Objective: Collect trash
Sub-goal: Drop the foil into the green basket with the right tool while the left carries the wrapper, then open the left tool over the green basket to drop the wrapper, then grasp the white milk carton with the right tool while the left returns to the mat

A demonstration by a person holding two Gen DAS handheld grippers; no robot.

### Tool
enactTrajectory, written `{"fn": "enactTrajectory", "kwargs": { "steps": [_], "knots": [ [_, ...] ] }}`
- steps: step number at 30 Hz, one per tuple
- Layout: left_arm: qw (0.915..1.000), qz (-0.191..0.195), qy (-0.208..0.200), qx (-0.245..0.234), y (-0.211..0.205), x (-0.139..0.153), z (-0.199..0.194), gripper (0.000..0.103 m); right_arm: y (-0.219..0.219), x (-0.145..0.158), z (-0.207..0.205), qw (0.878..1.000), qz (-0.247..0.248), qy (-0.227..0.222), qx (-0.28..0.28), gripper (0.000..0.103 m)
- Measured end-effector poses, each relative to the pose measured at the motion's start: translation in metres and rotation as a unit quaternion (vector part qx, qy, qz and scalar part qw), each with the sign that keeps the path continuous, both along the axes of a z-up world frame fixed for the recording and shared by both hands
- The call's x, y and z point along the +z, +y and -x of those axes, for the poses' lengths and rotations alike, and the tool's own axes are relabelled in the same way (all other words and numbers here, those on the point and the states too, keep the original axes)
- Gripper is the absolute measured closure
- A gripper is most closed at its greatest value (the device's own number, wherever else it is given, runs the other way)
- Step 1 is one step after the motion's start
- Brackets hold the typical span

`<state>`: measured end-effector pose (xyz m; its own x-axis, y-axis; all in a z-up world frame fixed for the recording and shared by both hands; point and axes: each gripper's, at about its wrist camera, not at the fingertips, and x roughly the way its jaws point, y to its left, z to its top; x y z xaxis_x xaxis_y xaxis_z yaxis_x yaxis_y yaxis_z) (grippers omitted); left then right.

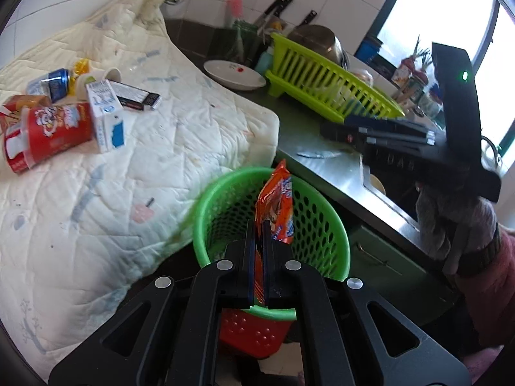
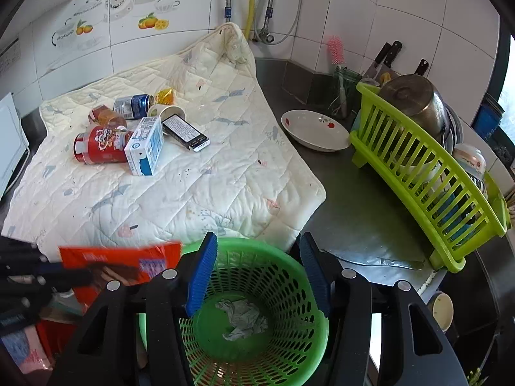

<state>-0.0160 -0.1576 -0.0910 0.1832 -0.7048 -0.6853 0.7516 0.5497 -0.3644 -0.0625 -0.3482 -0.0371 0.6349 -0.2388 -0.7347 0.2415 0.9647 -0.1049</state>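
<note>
Our left gripper [image 1: 258, 225] is clamped on the orange snack wrapper [image 1: 276, 206], holding it over the green basket [image 2: 283, 267]. Our right gripper [image 2: 257, 273] hangs about half open and empty above that basket, where crumpled paper [image 2: 241, 318] lies; more trash [image 2: 141, 132] sits far left on the quilted mat [image 2: 225, 173].

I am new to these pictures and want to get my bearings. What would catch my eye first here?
First, the green basket at the counter's edge, with crumpled paper at its bottom. The left gripper is shut on an orange wrapper above the basket; the right gripper hangs open over it. Further back, a pile of trash lies on the white quilt, and a lime dish rack stands on the right.
</note>
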Motion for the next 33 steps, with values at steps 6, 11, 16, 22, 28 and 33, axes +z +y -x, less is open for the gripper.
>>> {"fn": "enactTrajectory", "kwargs": {
  "steps": [6,11,16,22,28,33],
  "knots": [
    [0.9992,-0.005,0.025,-0.031,-0.017,-0.016,0.011,0.099,-0.003,0.006,0.004,1.000,-0.006,-0.011,-0.002,0.050],
    [0.9987,-0.008,0.029,-0.041,-0.021,-0.019,0.017,0.072,0.000,0.008,0.005,1.000,-0.008,-0.016,0.000,0.050],
    [0.9994,-0.004,0.019,-0.030,-0.014,-0.013,0.017,0.060,0.006,0.009,0.003,1.000,-0.009,-0.018,0.004,0.049],
    [0.9999,-0.009,-0.002,0.014,0.009,-0.002,0.007,0.054,0.012,0.009,-0.004,0.999,-0.019,-0.021,0.016,0.046],
    [0.9969,-0.010,-0.026,0.074,0.043,0.015,-0.008,0.051,0.024,0.009,-0.016,0.999,-0.032,-0.021,0.033,0.042],
    [0.9911,-0.009,-0.036,0.128,0.073,0.026,-0.023,0.051,0.038,0.007,-0.033,0.997,-0.049,-0.017,0.057,0.041]
  ]
}}
